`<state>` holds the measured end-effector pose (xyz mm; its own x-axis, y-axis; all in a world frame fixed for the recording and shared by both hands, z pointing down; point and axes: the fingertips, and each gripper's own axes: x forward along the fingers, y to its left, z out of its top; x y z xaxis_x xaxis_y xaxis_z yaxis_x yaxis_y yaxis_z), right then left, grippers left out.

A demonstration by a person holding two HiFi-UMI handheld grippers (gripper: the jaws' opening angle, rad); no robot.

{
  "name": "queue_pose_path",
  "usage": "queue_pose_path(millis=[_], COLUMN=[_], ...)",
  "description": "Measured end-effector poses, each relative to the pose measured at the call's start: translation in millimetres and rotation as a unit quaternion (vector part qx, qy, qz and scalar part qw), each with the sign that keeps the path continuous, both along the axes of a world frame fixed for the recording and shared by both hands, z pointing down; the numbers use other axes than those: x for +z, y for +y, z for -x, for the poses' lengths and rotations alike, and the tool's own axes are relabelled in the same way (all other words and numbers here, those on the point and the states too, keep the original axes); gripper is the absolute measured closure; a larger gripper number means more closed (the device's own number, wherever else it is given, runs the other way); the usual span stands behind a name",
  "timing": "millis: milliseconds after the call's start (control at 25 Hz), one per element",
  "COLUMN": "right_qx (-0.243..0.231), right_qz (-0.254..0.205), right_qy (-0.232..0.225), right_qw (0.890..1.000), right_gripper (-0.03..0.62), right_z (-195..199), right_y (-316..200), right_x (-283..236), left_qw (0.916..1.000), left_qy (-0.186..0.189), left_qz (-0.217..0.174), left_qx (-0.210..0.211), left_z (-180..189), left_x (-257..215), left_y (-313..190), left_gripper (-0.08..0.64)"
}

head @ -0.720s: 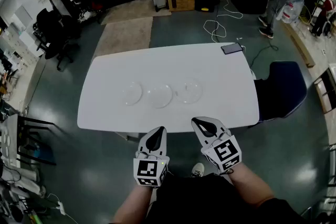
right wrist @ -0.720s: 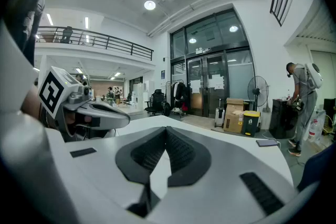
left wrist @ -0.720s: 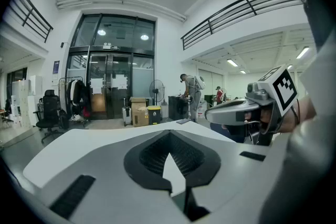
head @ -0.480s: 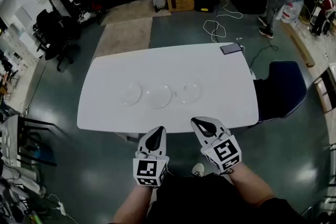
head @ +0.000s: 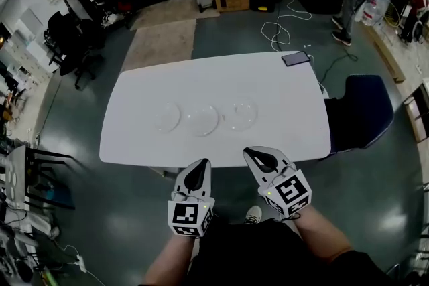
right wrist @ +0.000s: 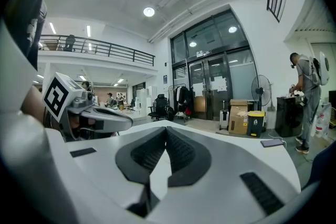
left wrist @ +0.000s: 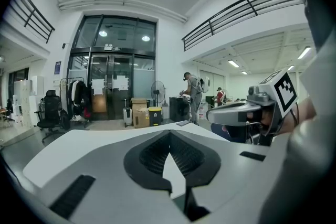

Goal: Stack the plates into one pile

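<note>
Nothing is stacked yet: three clear plates sit in a row, apart from one another, on the white counter (head: pixel 281 117). Taking the head view as a clock face centred on the middle plate (head: pixel 203 120), the left plate (head: pixel 167 118) lies at 9 o'clock and the right plate (head: pixel 241 114) at 3 o'clock. The left claw (head: pixel 198 169) and the right claw (head: pixel 259 158) hang side by side off the counter's near edge, at about 6 o'clock from the row and well apart from every plate. Both claws are clenched on nothing; each gripper view shows its jaws meeting with no object between them. The step in hand looks like the approach. The next move calls for reaching forward over the counter edge, spreading the jaws and coming in low at one rim, since thin clear plates lying flat probably give little to pinch.
</note>
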<state>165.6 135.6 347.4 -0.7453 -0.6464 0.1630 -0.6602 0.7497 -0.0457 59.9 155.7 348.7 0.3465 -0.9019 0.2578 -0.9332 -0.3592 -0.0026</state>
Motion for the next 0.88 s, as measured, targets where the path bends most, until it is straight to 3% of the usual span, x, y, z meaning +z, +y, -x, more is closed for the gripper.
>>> queue_pose_path(millis=[520,880], right_qx=[0.011,0.063], right_qz=[-0.006,0.003], right_qy=[-0.017,-0.02], right_qw=[1.0,0.998], right_gripper=[0.574,0.574], right_z=[16,27], right_y=[-18,-45], right_x=[-7,-14], left_qw=[0.9999,0.9989], left_qy=[0.008,0.017], left_qz=[-0.006,-0.007], left_qx=[0.009,0.043], left_z=[22,43], left_x=[-1,-4], left_y=[-20,-52], left_gripper=[0.541,0.54])
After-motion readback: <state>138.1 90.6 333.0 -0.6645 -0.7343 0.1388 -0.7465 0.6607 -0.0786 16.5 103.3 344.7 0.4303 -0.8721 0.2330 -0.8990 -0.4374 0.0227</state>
